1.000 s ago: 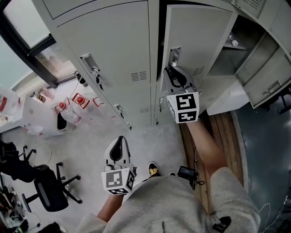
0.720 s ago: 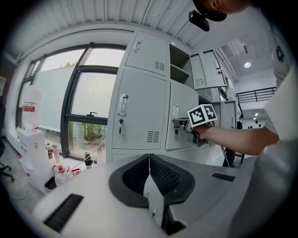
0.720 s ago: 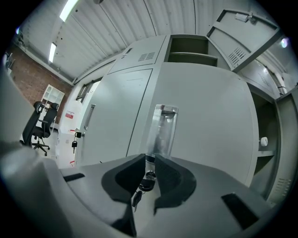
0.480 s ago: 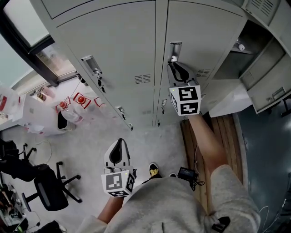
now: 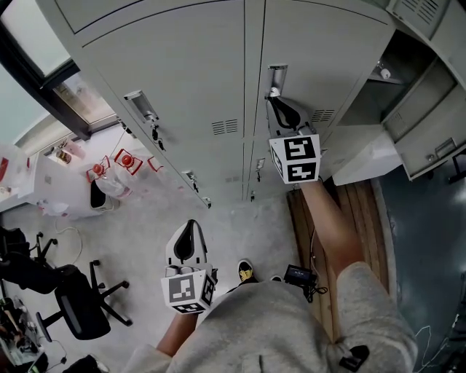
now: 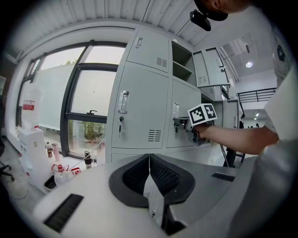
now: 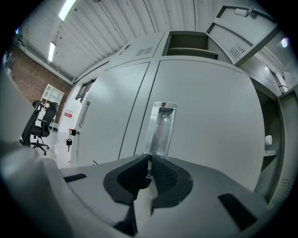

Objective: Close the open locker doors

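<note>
The head view looks steeply down the fronts of the lockers [image 5: 182,73]. The left gripper view faces them from farther back. The right gripper view sits close below one handle [image 7: 160,128]. All three appear to share that handle.

The grey floor [image 5: 240,218] carries an office chair [image 5: 79,302] and wooden boards [image 5: 355,211].

You are working in bright, even daylight from the big window [image 6: 91,111] on your left, which casts soft shadows on the pale locker doors [image 5: 182,80]. Strip lights [image 7: 67,7] glow on the ceiling. Both gripper views bend strongly, go black at the corners and blur in the near foreground.
</note>
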